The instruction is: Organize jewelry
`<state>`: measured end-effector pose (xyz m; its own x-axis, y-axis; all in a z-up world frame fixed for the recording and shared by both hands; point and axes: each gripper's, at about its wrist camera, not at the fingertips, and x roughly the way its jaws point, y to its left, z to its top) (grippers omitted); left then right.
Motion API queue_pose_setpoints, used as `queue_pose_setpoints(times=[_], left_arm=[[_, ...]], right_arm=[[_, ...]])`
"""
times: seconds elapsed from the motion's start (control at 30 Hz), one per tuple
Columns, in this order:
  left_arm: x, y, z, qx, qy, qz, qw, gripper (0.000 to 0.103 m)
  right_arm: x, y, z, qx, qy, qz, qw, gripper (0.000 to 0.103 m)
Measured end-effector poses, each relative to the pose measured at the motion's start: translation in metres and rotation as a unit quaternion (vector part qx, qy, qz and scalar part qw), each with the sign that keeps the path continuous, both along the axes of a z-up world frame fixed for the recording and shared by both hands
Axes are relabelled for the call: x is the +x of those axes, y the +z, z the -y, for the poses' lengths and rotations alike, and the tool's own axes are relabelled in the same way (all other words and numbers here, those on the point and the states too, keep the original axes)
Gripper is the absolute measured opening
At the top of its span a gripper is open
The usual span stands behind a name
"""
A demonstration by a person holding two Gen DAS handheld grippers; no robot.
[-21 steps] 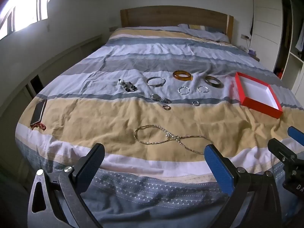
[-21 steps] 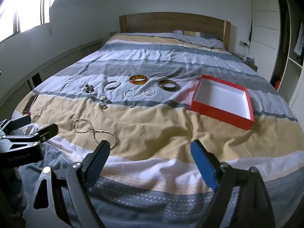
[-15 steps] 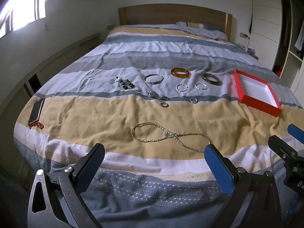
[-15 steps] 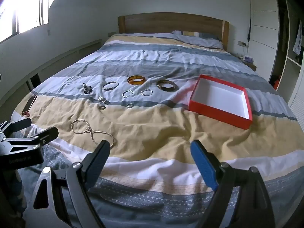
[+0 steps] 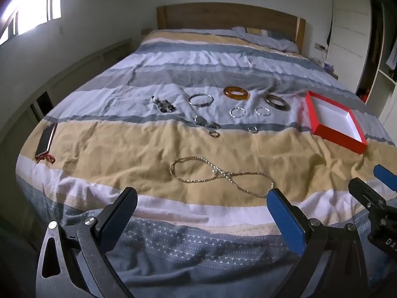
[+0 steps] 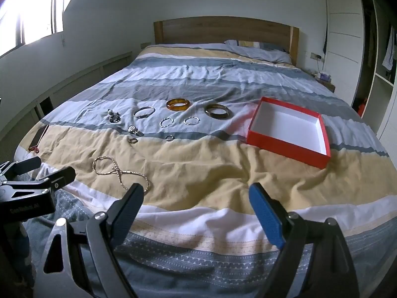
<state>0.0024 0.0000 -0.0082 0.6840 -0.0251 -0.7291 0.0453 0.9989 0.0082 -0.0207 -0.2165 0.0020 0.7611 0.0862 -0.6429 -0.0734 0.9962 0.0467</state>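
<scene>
I hold my left tongs [image 5: 198,206] and right tongs [image 6: 196,198] spread wide, gripping nothing; nothing is sorted yet; the gold twisted chain necklace [image 5: 218,176] lies nearest, the empty red cardboard tray [image 6: 285,146] well apart; next, pinch the chain.

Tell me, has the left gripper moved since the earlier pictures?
Yes. In its own view the gold necklace now lies closer to the left gripper, and the red box sits lower, so the gripper has moved forward toward the bed.
</scene>
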Motion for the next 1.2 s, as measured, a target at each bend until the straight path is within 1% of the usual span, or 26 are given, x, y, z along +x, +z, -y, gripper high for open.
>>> queue_pose_setpoints(times=[0.13,0.27,0.37,0.57,0.6,0.63,0.73,0.83,1.0,1.2], left_arm=[[0.002,-0.002,0.002,0.001,-0.003,-0.015,0.9999,0.102],[0.003,-0.002,0.003,0.001,-0.002,-0.013,0.9999,0.102],[0.005,0.001,0.003,-0.001,0.004,-0.01,0.9999,0.102],[0.014,0.0,0.004,-0.01,0.015,-0.029,0.9994,0.102],[0.014,-0.001,0.005,-0.009,0.016,-0.031,0.9993,0.102],[0.015,-0.002,0.006,-0.008,0.018,-0.032,0.9993,0.102],[0.015,-0.007,0.005,-0.006,0.03,-0.035,0.9989,0.102],[0.019,-0.012,-0.003,-0.018,0.047,-0.04,0.9979,0.102],[0.024,-0.019,-0.004,-0.025,0.058,-0.05,0.9968,0.096],[0.03,-0.02,0.002,-0.021,0.069,-0.054,0.9959,0.095]], right_arm=[[0.001,-0.001,0.002,0.003,0.001,0.0,1.0,0.087],[0.002,-0.002,0.004,0.003,0.001,0.0,1.0,0.087],[0.005,-0.002,0.014,0.005,0.0,0.001,1.0,0.087],[0.009,-0.002,0.014,0.013,0.003,0.001,1.0,0.087],[0.009,-0.004,0.012,0.012,0.003,-0.001,1.0,0.087],[0.018,-0.007,0.025,0.018,0.003,-0.004,1.0,0.087],[0.02,-0.012,0.025,0.021,0.002,-0.011,1.0,0.087],[0.022,-0.016,0.028,0.028,0.001,-0.017,0.999,0.087],[0.029,-0.025,0.028,0.035,0.005,-0.026,0.999,0.087],[0.037,-0.036,0.033,0.041,0.015,-0.036,0.998,0.087]])
